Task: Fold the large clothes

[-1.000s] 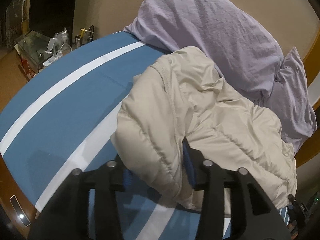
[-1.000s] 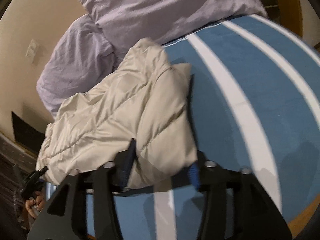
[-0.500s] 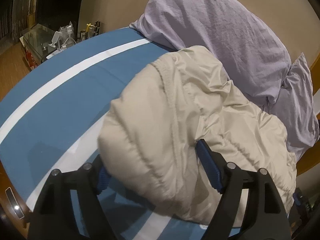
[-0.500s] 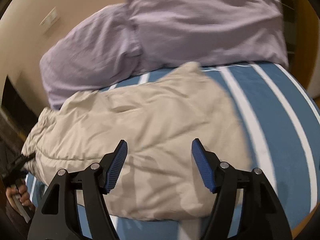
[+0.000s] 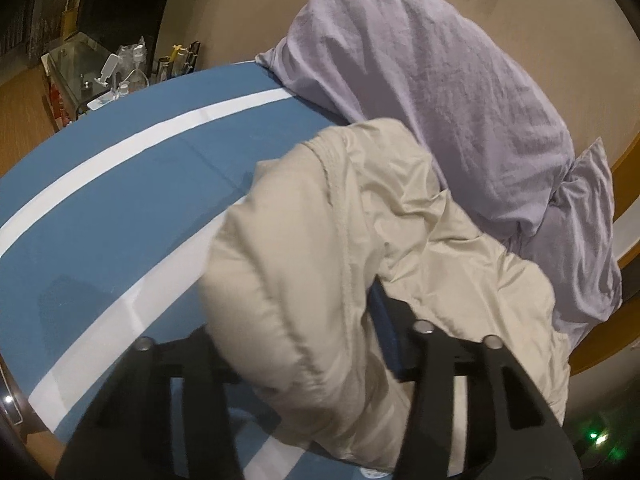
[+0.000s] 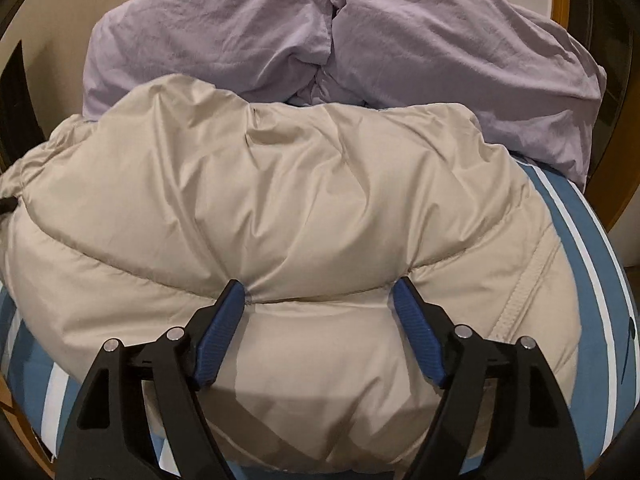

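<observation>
Puffer jacket (image 6: 304, 208), beige: light, soft, slippery; grab at hem seam. Left gripper (image 5: 308, 344) just closed, bunching jacket; right gripper (image 6: 320, 300) just widened, empty.

Bare striped bedspread (image 5: 120, 208) left of puffer jacket (image 5: 320, 240); pillows (image 5: 440, 100) block behind.

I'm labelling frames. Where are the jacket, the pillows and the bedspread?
jacket (image 6: 304, 200): right wrist view, quilted middle panel.
pillows (image 6: 224, 28): right wrist view, left pillow's face.
bedspread (image 5: 120, 200): left wrist view, blue band between white stripes.
</observation>
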`<control>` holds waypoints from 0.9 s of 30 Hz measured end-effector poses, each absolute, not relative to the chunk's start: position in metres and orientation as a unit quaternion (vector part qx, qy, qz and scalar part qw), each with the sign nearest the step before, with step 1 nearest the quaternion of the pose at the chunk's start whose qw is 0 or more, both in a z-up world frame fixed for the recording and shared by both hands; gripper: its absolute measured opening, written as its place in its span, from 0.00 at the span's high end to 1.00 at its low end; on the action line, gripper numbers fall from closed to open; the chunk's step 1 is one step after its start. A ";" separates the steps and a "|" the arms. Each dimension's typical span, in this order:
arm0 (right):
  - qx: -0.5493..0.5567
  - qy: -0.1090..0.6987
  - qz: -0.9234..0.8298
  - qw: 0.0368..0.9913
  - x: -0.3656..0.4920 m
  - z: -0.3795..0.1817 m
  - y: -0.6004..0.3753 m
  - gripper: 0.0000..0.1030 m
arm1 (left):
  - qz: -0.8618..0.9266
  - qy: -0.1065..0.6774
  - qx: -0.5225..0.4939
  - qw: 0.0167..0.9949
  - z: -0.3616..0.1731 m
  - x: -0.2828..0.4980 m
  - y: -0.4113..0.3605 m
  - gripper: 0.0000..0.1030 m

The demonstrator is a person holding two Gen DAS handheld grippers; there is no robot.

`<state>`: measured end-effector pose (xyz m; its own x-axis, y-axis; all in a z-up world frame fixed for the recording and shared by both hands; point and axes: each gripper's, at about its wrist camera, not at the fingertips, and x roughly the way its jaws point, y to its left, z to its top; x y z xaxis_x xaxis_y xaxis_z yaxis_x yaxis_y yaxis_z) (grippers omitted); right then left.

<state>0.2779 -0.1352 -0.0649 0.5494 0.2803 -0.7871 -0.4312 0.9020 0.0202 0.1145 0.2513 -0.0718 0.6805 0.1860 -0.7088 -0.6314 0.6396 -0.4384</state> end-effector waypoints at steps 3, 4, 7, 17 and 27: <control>-0.090 0.430 0.202 0.876 0.278 -0.068 -0.137 0.23 | 0.230 0.312 -0.349 0.854 -0.064 0.116 0.250 0.68; -0.092 0.429 0.201 0.876 0.277 -0.069 -0.136 0.23 | 0.224 0.309 -0.350 0.856 -0.061 0.117 0.249 0.71; -0.101 0.426 0.195 0.878 0.276 -0.071 -0.133 0.23 | 0.207 0.296 -0.359 0.861 -0.048 0.120 0.247 0.74; -0.106 0.431 0.185 0.877 0.280 -0.074 -0.127 0.22 | 0.120 0.253 -0.330 0.902 0.030 0.145 0.192 0.75; -0.092 0.427 0.197 0.878 0.281 -0.073 -0.131 0.21 | 0.011 0.252 -0.275 0.928 0.069 0.185 0.083 0.75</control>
